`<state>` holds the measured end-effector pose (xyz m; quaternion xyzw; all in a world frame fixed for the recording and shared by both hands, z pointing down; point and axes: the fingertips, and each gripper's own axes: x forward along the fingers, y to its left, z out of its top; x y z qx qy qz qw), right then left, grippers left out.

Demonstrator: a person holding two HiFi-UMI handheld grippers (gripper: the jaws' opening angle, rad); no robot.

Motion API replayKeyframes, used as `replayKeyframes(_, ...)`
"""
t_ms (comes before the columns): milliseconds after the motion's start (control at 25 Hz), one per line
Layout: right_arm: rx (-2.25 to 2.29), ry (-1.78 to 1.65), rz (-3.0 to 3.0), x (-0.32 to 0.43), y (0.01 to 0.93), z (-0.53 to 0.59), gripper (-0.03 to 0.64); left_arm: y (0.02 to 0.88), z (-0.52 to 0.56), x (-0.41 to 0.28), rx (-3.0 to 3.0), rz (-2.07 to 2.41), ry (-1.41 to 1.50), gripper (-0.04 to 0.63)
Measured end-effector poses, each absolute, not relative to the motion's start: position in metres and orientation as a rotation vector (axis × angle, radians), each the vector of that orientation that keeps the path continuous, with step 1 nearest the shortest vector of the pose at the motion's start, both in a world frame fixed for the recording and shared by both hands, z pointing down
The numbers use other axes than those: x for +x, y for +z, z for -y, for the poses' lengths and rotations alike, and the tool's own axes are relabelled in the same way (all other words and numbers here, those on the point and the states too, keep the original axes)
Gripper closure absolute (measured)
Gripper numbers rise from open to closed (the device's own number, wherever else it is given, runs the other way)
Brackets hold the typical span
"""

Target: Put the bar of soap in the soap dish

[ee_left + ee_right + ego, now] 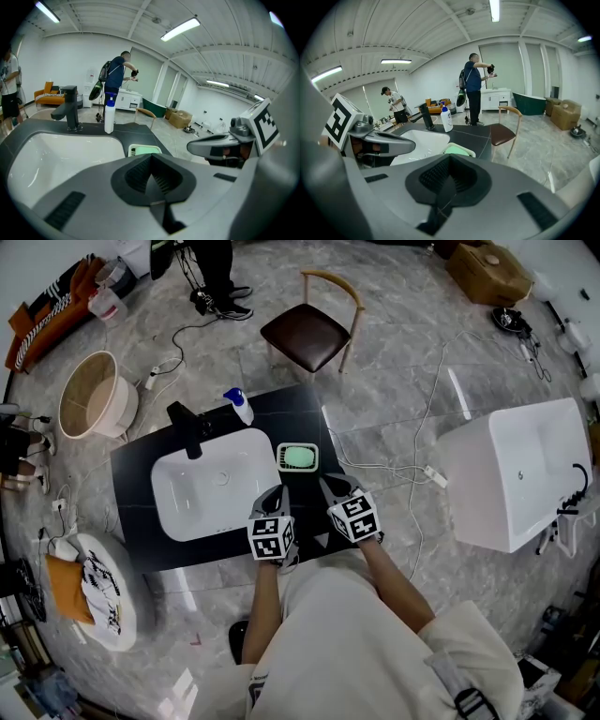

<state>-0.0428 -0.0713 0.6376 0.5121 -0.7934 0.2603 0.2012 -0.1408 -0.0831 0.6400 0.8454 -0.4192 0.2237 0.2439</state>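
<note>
The soap [299, 457] is lying in the dish [282, 457], a green bar filling the pale tray, which is sitting on the dark counter [131, 474] just right of the sink [211, 488]. The task is looking done, as far as these views show.

The left gripper [276, 495] is hovering at the sink's near right corner with its jaws pressed together and nothing between them. The right gripper [331, 484] is hanging just right of it, jaws likewise closed and empty. Both are pointing toward the dish, close to it but not touching.

The risk now is coming from the closed tips. Any forward drift would be nudging the dish away from the sink, toward the counter's right edge, which is lying close by. A knock could also be tipping the tray and sliding the slick bar out.
</note>
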Motion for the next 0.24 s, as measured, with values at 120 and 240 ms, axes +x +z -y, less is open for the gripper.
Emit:
replayKeyframes(120,1.43,0.725,2.216,-0.0423,0.638,0.0708,0.614,0.6402,0.0823,-0.1403,2.311,1.143,0.607,0.589)
replayKeyframes(240,1.43,0.726,2.214,-0.0418,0.6388,0.0698,0.614,0.6405,0.0813,-0.1407,2.309,1.144,0.605,0.59)
